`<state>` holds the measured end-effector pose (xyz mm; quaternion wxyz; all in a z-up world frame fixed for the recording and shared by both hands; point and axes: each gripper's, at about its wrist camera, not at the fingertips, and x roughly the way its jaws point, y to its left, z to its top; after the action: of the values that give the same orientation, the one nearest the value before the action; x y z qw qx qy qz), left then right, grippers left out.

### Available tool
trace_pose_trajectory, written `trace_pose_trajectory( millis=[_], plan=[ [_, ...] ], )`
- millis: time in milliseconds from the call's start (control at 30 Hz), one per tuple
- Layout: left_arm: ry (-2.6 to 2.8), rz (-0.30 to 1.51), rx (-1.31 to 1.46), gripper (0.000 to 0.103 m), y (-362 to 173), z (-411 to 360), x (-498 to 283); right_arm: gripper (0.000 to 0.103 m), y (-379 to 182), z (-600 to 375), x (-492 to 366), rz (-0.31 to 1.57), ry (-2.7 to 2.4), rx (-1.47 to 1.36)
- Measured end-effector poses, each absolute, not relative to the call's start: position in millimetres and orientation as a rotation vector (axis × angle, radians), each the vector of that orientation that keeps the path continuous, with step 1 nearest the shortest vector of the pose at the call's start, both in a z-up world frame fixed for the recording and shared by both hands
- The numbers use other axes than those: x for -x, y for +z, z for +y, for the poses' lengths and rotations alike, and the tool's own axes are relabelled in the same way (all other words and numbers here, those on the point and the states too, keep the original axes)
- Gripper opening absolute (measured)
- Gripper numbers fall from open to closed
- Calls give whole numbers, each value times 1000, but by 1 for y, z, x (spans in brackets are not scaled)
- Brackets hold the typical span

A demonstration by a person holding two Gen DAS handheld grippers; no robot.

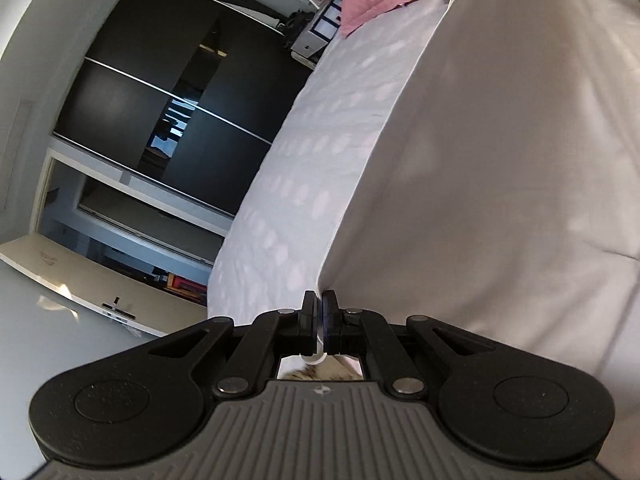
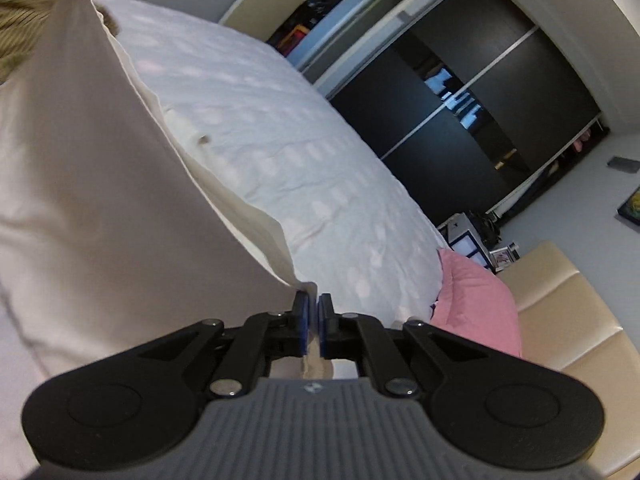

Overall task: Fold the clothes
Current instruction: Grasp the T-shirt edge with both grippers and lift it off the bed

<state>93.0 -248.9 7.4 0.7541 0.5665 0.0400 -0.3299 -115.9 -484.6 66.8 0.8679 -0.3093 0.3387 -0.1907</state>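
Cream garment hangs stretched above bed, left gripper and right gripper each clenched on corner; looks light, limp, best held at corners.

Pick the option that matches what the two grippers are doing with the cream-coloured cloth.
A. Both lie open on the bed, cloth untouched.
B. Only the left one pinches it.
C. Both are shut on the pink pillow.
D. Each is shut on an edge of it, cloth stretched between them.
D: the left gripper and the right gripper each pinch an edge of the cream cloth, which hangs taut above the white bedspread.
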Motion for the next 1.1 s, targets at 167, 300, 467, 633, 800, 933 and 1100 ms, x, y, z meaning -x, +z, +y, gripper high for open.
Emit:
trace_pose_trajectory(
  millis=[167,300,467,633,800,933,1100],
  plan=[
    [-703,107,-1232,1,2,-273,-122,5,66,-508,79,726,-408,645],
    [-703,136,-1268,1,-19,-294,-145,5,52,-530,47,767,-404,625],
    [-746,213,-1351,1,-62,-317,-173,5,22,-557,4,860,-375,582],
    [-758,241,-1394,1,-94,-328,-195,5,-11,-574,-24,934,-357,563],
    [-721,197,-1338,0,-88,-341,-213,5,-10,-596,-44,909,-410,518],
    [-705,189,-1290,0,-83,-354,-228,5,-8,-614,-61,875,-448,479],
    [-691,219,-1278,0,-98,-365,-243,5,-23,-632,-86,879,-462,449]
  ],
)
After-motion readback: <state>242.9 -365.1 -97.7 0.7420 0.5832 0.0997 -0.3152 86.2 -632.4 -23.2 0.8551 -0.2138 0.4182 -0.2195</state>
